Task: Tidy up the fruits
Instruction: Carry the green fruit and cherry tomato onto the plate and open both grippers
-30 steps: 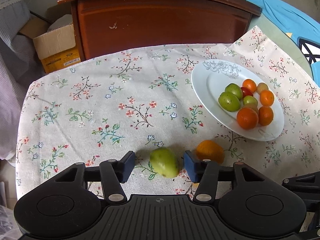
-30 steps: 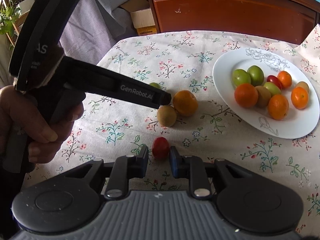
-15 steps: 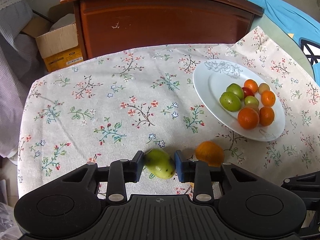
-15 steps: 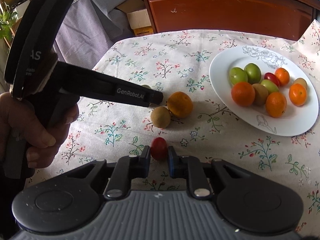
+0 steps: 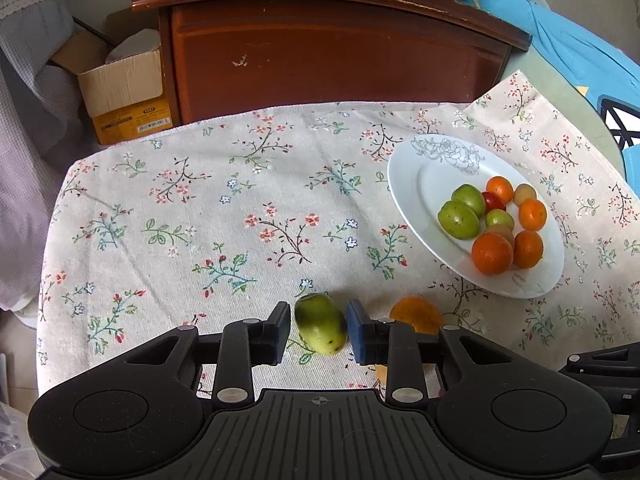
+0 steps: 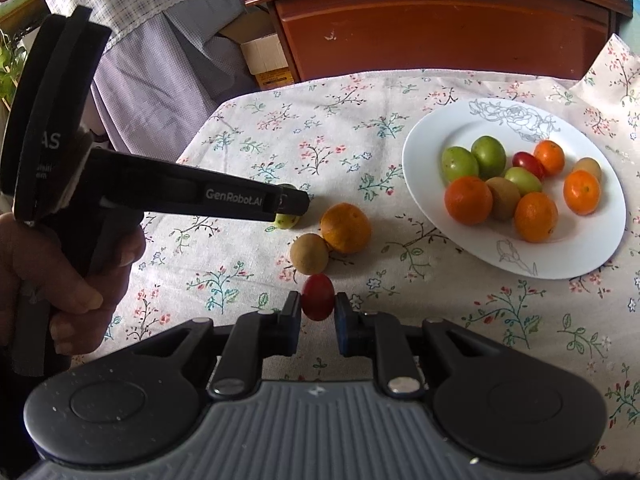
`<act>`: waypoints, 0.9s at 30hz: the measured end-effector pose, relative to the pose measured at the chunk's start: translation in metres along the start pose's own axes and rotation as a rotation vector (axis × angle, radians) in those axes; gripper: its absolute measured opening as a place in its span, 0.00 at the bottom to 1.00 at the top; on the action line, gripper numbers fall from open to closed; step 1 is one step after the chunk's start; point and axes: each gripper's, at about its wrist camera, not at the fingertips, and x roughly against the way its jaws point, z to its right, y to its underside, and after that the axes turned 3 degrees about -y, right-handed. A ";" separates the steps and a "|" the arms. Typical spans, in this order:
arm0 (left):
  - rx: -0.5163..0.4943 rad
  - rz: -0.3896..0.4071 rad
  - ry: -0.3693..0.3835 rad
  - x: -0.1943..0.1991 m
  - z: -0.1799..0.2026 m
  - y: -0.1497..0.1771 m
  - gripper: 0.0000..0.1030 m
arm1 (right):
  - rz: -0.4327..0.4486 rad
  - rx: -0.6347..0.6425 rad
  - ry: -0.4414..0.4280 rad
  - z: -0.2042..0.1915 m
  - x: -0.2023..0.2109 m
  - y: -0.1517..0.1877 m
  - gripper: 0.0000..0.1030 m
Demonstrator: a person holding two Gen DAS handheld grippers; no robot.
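My left gripper is shut on a green fruit, just above the floral tablecloth. It also shows in the right wrist view, mostly hidden behind the left gripper. My right gripper is shut on a small red fruit. An orange and a brown kiwi lie loose on the cloth between the grippers. The orange also shows in the left wrist view. A white plate at the right holds several green, orange, red and brown fruits; it also shows in the left wrist view.
A dark wooden cabinet stands behind the table. A cardboard box sits at the back left. A blue cloth lies at the back right. The person's hand holds the left gripper at the table's left side.
The left gripper's fingers closed from wide open onto the green fruit. The right gripper's fingers tightened on the red fruit. Both views have shifted slightly.
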 end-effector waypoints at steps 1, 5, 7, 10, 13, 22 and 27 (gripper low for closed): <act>0.002 -0.001 0.003 -0.001 0.000 0.000 0.29 | -0.001 -0.001 0.001 0.000 0.000 0.000 0.17; 0.003 -0.019 -0.006 -0.007 0.000 0.002 0.30 | -0.005 -0.007 0.001 0.002 -0.002 0.000 0.17; -0.010 -0.007 -0.018 -0.008 0.002 0.004 0.30 | -0.006 -0.007 0.001 0.002 -0.002 0.001 0.17; -0.024 -0.001 -0.023 -0.009 0.006 0.004 0.25 | -0.004 -0.010 0.001 0.002 -0.001 0.001 0.17; -0.020 0.010 -0.033 -0.007 0.006 0.003 0.25 | 0.002 -0.018 -0.001 0.004 0.000 -0.001 0.17; 0.012 0.096 0.007 0.010 0.008 -0.019 0.25 | 0.089 -0.062 0.018 0.018 0.021 -0.019 0.17; 0.026 0.133 0.047 0.014 0.015 -0.030 0.25 | 0.166 -0.098 0.047 0.033 0.040 -0.036 0.17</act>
